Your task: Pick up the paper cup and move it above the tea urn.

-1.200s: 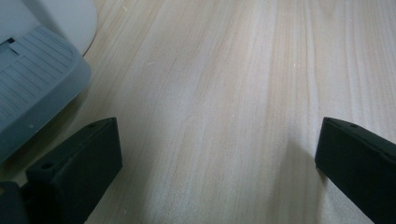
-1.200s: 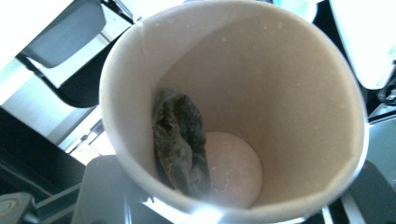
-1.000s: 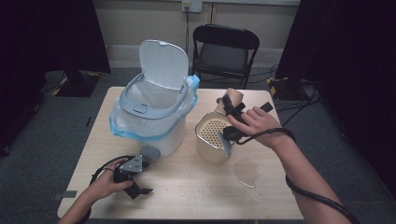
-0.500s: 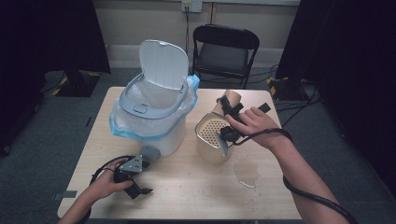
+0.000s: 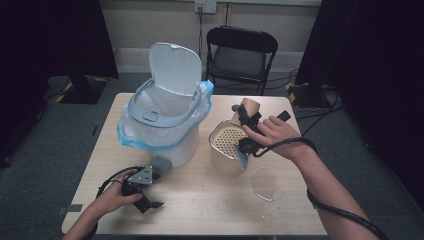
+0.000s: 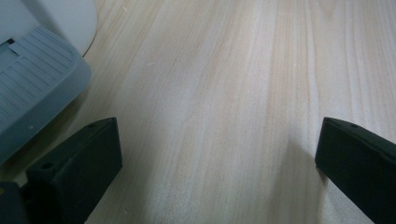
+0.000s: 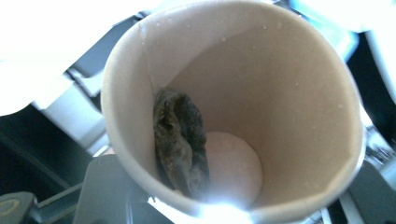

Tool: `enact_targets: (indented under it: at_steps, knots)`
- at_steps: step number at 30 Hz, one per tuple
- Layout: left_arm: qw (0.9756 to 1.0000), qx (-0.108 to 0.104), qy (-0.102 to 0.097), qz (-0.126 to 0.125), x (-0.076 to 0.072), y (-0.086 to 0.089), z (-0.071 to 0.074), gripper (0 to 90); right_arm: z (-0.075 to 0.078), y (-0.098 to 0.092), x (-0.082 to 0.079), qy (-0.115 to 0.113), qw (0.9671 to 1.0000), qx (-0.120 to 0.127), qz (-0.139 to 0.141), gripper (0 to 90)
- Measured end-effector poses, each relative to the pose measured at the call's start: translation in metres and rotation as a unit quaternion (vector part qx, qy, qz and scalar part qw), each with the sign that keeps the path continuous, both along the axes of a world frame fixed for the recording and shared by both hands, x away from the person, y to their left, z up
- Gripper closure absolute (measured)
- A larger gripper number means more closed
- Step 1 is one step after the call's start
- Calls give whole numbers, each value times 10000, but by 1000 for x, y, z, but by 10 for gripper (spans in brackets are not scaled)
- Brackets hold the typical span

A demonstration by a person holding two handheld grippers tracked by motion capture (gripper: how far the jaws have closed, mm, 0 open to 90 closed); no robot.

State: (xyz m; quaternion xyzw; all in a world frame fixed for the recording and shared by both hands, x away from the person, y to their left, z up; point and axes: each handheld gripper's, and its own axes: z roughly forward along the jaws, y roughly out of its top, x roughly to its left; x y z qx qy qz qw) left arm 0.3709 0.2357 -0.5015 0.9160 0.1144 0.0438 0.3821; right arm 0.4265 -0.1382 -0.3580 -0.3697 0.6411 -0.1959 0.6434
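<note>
My right gripper point(image 5: 246, 125) is shut on a tan paper cup point(image 5: 248, 106), held tilted over a beige container with a perforated strainer top point(image 5: 227, 145). In the right gripper view the cup point(image 7: 289, 107) opens toward the camera, with a wet dark tea bag point(image 7: 181, 140) stuck to its inner wall, and my right gripper point(image 7: 233, 198) clasps it from both sides. My left gripper point(image 5: 144, 194) rests on the wooden table point(image 5: 200, 205) at the front left. Seen in its own view, the left gripper point(image 6: 219, 158) is open, with bare wood between its jaws.
A white pedal bin point(image 5: 167, 120) with its lid up and a blue-edged bag stands at the table's back left; its grey pedal point(image 6: 32, 88) lies beside my left jaw. A puddle point(image 5: 263, 185) sits right of the strainer container. A black chair point(image 5: 240, 55) stands behind the table.
My right hand with the cup has shifted slightly to the left above the strainer container. The left gripper has not moved.
</note>
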Motion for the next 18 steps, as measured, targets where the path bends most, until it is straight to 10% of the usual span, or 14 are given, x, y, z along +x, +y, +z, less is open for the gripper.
enact_targets:
  at_steps: [18]
  knots:
    - [10000, -2, 28, -3, 0, 0, 0, 0, 2, 0, 0, -142, 9999, -6, 5, 385]
